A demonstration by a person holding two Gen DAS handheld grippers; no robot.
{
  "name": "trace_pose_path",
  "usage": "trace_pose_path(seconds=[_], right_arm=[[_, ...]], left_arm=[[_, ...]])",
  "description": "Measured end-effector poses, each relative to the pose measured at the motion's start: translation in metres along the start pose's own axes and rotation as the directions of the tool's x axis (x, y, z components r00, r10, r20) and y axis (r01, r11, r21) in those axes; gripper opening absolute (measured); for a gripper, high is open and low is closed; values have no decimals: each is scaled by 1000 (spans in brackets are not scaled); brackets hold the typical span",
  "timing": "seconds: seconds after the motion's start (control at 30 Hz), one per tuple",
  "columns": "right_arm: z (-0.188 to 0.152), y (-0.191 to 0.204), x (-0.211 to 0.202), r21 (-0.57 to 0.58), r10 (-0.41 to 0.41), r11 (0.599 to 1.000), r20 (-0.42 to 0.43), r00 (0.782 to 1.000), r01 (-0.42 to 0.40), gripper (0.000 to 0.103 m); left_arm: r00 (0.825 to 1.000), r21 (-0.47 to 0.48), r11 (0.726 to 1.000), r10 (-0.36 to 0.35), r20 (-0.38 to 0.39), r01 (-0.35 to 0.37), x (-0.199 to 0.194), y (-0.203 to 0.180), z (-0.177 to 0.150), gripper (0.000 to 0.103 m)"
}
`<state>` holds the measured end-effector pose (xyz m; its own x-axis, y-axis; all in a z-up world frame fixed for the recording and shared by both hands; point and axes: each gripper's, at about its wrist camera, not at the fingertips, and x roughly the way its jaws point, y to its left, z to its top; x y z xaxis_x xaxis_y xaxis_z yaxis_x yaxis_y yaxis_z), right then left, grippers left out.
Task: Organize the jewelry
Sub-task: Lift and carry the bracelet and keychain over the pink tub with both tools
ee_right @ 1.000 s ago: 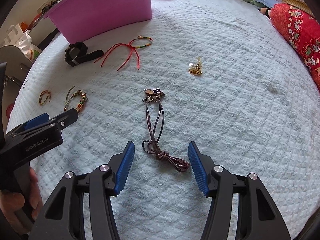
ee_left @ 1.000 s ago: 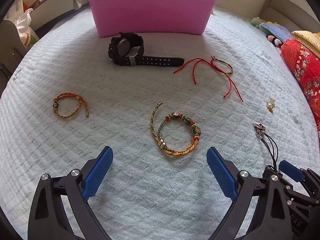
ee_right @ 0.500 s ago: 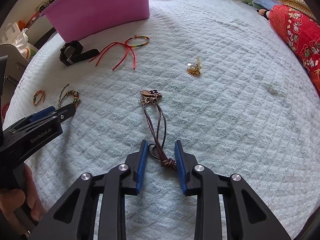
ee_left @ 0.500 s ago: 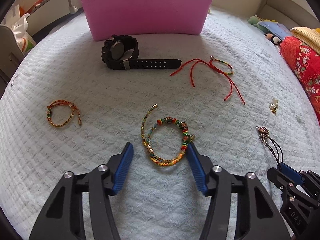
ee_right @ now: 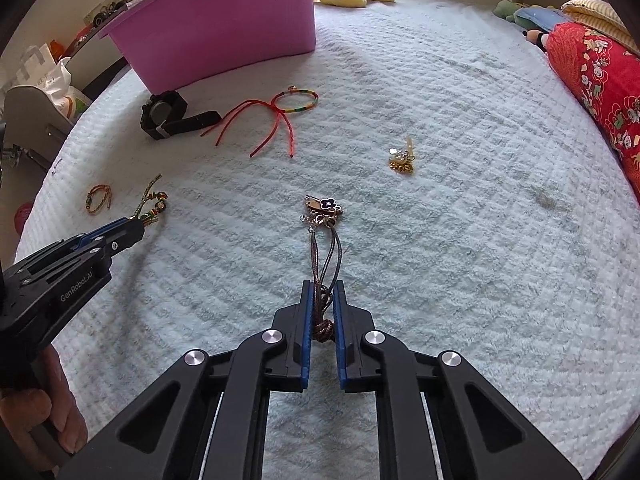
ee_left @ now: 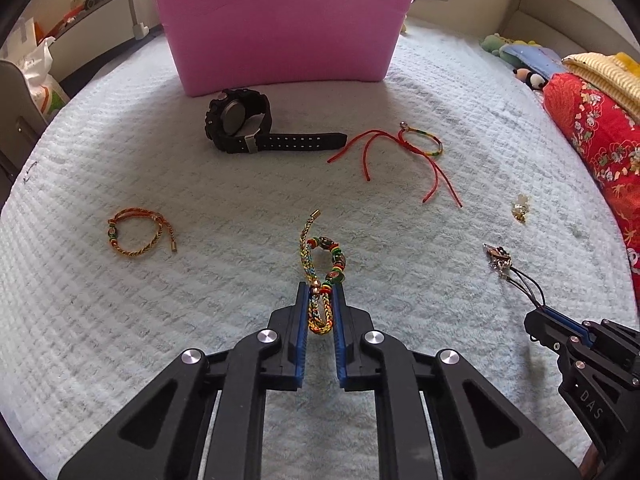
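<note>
Left wrist view: left claw (ee_left: 320, 300) clamped on the beaded braided bracelet (ee_left: 322, 270), right claw (ee_right: 321, 300) clamped on the cord necklace (ee_right: 325, 256), both pieces lying on the bed (ee_right: 460, 240). Early stage, I judge: black watch (ee_left: 240, 124), red string bracelet (ee_left: 404, 148), small braided bracelet (ee_left: 136, 233) and gold charm (ee_left: 520, 208) lie loose outside the pink bin (ee_left: 280, 20).

Ahead of my grippers, blanket (ee_right: 460, 152) lies open; black watch (ee_left: 240, 126) & red cord bracelet (ee_left: 408, 148) sit before pink bin (ee_left: 280, 28).

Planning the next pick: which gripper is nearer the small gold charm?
Right. The right gripper, shut on the corded pendant, sits just before the gold charm; the left gripper is farther left.
</note>
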<state>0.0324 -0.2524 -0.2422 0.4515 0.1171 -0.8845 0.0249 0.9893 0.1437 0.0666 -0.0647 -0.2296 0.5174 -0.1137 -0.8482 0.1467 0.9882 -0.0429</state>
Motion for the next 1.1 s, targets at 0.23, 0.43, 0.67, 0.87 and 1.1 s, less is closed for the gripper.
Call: trace_pose_path(seconds=[0.23, 0.43, 0.67, 0.87, 1.1], right_arm=[[-3, -6, -18, 28, 27, 999, -30, 999, -26, 10], [-4, -13, -41, 56, 48, 997, -50, 998, -45, 10], [3, -17, -87, 61, 74, 996, -52, 996, -71, 10], [18, -19, -142, 34, 96, 995, -49, 994, -94, 10], [53, -15, -202, -14, 139, 990, -25, 990, -140, 10]], left_arm=[[1000, 1, 1000, -17, -12, 17, -25, -3, 1, 12], [999, -7, 1000, -27, -30, 27, -48, -7, 4, 12], [998, -26, 999, -29, -51, 27, -90, -13, 11, 12], [998, -81, 997, -16, -62, 11, -141, -10, 32, 12], [999, -156, 987, 19, -33, -24, -211, 5, 60, 12]])
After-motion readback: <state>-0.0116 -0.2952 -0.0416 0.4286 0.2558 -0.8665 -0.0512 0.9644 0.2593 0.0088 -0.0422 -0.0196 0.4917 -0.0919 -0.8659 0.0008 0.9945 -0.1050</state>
